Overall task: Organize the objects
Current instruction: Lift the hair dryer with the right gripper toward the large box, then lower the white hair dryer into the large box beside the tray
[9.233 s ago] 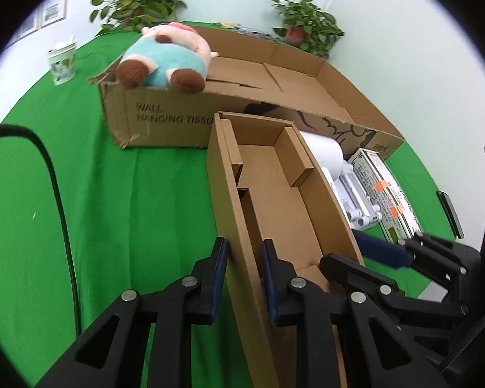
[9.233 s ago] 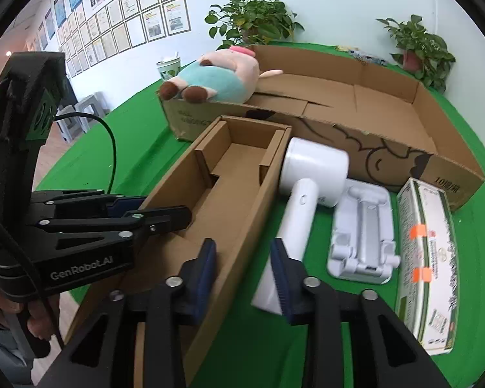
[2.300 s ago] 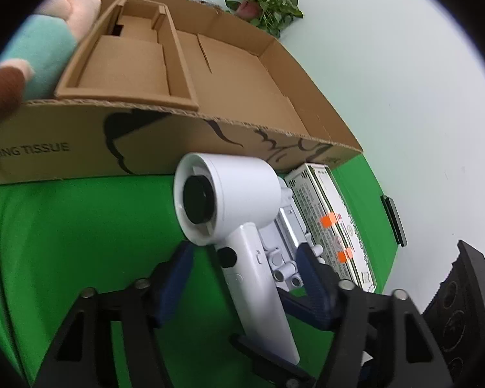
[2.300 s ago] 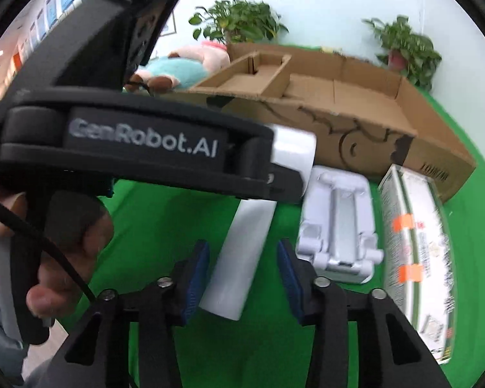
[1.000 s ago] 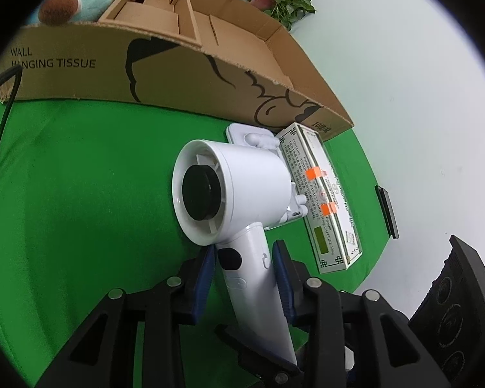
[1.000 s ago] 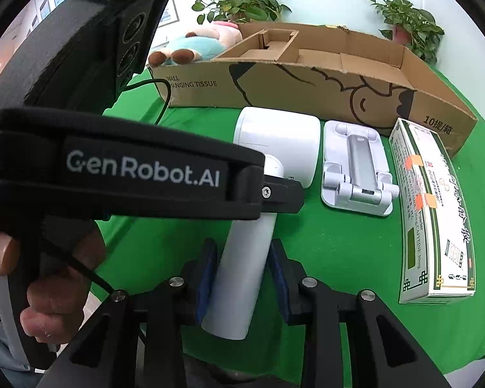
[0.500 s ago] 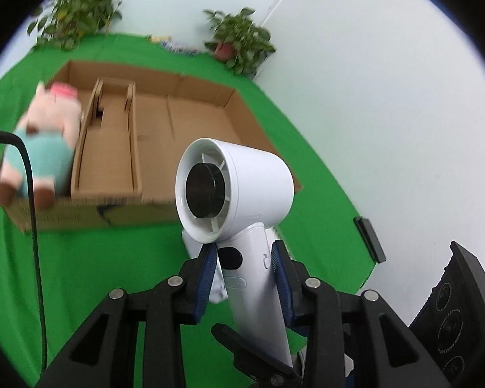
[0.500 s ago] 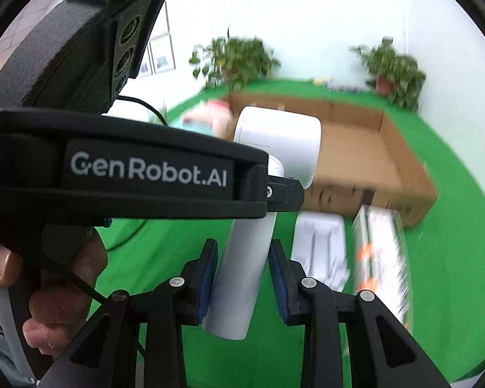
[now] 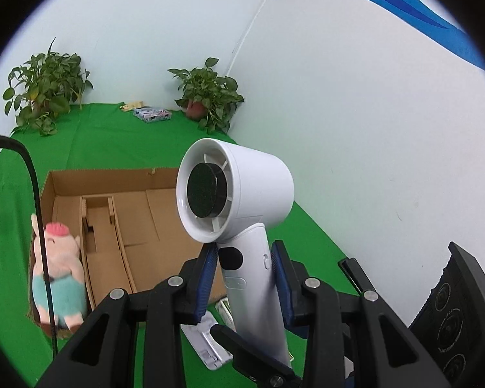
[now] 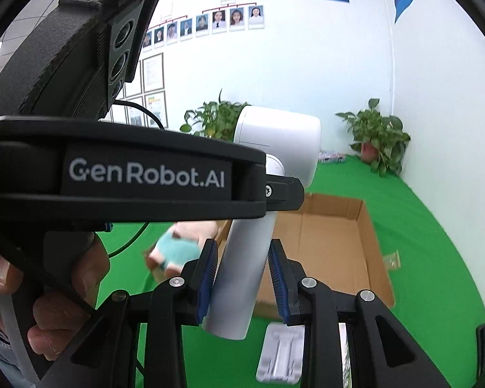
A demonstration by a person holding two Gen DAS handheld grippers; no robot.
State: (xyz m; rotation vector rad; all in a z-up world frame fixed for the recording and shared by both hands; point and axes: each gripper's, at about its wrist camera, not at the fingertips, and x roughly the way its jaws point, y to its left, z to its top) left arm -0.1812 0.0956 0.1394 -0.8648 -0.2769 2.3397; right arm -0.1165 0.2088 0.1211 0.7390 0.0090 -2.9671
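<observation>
A white hair dryer is held upright in the air, above the green table. My left gripper is shut on its handle just below the head. My right gripper is shut on the lower part of the same handle. Below lies the big open cardboard box with a narrow cardboard insert inside and a plush pig at its left end. The box also shows in the right wrist view.
A white stand and a boxed item lie on the green cloth in front of the box. Two potted plants stand at the table's back by the wall. A cable hangs at left. The left gripper's body fills the right wrist view's left.
Both grippers have lifted the hair dryer higher off the table. The box, stand and plush now lie farther below.
</observation>
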